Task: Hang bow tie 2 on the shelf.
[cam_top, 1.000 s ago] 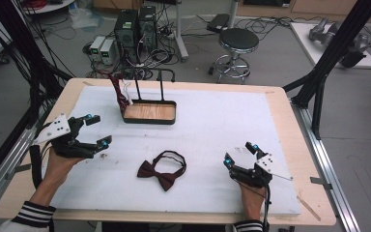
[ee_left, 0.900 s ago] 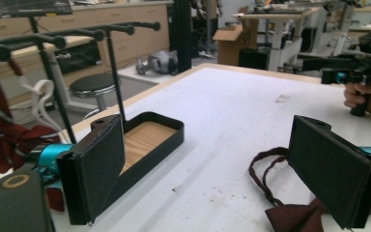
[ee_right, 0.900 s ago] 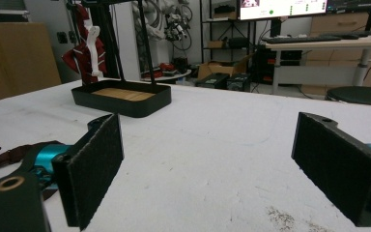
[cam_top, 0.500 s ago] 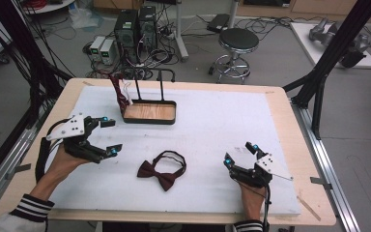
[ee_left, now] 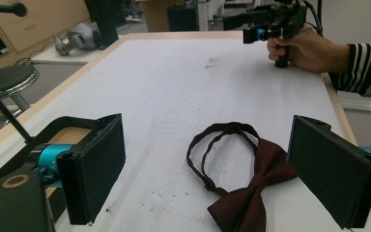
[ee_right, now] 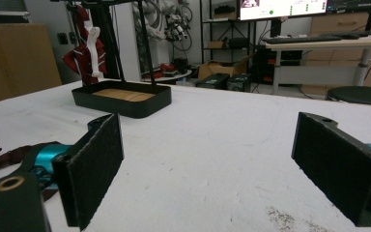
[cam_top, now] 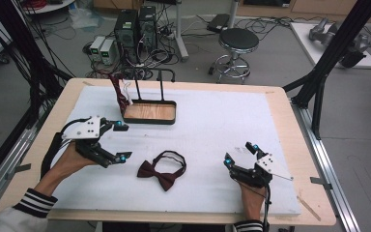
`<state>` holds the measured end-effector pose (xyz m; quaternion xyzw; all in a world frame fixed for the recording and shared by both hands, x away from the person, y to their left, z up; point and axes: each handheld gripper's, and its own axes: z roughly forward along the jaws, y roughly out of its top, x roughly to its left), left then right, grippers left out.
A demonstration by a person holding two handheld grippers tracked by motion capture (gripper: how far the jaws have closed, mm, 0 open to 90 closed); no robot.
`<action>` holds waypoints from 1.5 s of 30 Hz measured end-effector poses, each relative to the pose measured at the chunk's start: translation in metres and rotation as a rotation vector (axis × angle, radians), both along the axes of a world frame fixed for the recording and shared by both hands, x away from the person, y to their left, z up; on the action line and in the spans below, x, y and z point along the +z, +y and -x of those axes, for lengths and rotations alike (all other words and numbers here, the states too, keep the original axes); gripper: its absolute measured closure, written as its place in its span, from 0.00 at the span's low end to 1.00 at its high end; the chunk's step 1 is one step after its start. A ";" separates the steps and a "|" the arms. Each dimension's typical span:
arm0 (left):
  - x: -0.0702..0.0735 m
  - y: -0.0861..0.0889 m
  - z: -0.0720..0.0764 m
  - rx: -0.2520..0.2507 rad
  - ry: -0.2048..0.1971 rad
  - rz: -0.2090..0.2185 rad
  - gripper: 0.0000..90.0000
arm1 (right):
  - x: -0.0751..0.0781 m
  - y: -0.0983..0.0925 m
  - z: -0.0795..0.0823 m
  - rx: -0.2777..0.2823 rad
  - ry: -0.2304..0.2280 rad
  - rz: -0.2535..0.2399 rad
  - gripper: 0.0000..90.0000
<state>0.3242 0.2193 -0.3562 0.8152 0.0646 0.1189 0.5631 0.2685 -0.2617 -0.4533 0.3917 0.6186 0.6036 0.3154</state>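
1. Lying flat on the white mat near the front middle of the table is a dark red bow tie, its neck strap looped out toward the far side.
2. The left gripper sits just left of the bow tie, held in the person's left hand; its jaws stand wide apart and hold nothing.
3. Seen from the left gripper view, the bow tie lies on the mat between the two black jaws and a little beyond them, nearer the jaw at the right of that view, touching neither.
4. The right gripper rests near the front right of the mat, well apart from the bow tie, gripped by the right hand; its jaws are also spread wide and empty.
5. A black tray with a wooden floor stands toward the far left of the mat, with two thin black posts rising from it.
6. A red strip with a white piece hangs from the stand above the tray's left end.
7. Behind the table, a round stool stands on the floor among cables.
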 end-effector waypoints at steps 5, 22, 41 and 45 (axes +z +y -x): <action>-0.003 -0.012 0.000 -0.052 0.000 -0.099 0.16 | 0.000 -0.001 0.000 0.003 -0.007 0.001 0.11; -0.016 -0.054 -0.002 -0.157 0.031 -0.310 0.16 | 0.000 -0.001 0.000 -0.002 -0.009 -0.002 0.11; -0.034 -0.099 0.000 -0.247 0.049 -0.544 0.19 | 0.000 -0.002 0.000 0.002 -0.011 -0.011 0.11; -0.037 -0.103 0.001 -0.251 0.037 -0.585 0.20 | 0.000 -0.002 0.000 0.001 -0.010 -0.012 0.11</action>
